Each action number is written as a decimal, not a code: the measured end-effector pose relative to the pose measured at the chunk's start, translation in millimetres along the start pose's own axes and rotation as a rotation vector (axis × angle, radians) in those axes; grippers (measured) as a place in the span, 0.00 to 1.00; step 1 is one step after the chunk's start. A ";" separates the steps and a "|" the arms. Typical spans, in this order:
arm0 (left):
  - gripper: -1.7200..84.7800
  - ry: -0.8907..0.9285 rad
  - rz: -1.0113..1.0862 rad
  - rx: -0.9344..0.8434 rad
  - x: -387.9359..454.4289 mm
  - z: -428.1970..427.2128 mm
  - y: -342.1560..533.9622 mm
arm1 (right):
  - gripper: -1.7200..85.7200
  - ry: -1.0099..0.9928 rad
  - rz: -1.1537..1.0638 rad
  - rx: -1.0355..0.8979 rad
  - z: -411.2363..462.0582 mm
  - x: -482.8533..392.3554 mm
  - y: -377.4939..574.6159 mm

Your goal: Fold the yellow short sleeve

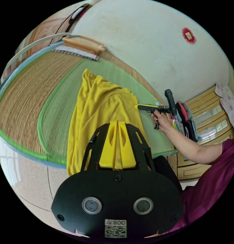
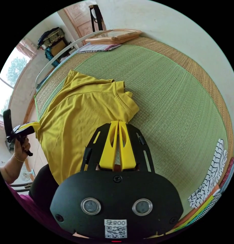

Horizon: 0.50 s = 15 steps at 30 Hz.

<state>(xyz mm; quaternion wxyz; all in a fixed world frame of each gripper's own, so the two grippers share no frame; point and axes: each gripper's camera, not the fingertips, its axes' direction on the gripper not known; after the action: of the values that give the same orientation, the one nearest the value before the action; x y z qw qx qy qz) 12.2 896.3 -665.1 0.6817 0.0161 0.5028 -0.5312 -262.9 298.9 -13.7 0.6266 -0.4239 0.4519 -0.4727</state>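
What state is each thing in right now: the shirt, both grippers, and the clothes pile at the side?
yellow shirt: unfolded, bunched, draped over the mat's near edge, pinched at two edges.
left gripper: jaws shut on the shirt's edge.
right gripper: jaws shut on the shirt's other edge.
green mat: flat under the shirt.
stack of clothes: folded, at the mat's side.

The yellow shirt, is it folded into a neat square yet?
No, the yellow shirt lies spread and rumpled on the green mat.
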 end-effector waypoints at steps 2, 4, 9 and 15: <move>0.02 -0.035 0.049 -0.007 -2.5 28.4 -40.4 | 0.02 -0.007 0.009 0.003 1.7 -1.7 0.1; 0.02 -0.072 0.055 -0.032 -10.6 51.9 -68.9 | 0.02 0.000 0.005 0.009 3.6 -5.4 1.1; 0.03 -0.168 0.073 -0.063 -32.3 88.8 -117.9 | 0.02 0.037 -0.018 0.029 9.4 -17.5 3.9; 0.04 -0.210 0.103 -0.066 -53.5 102.7 -138.5 | 0.02 -0.017 0.014 0.068 13.9 -13.0 10.2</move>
<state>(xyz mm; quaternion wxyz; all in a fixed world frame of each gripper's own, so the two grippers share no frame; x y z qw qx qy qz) -18.0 816.8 -505.9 0.7574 -0.0362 0.4442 -0.4772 -249.1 314.9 -18.1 0.6479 -0.4033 0.4330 -0.4797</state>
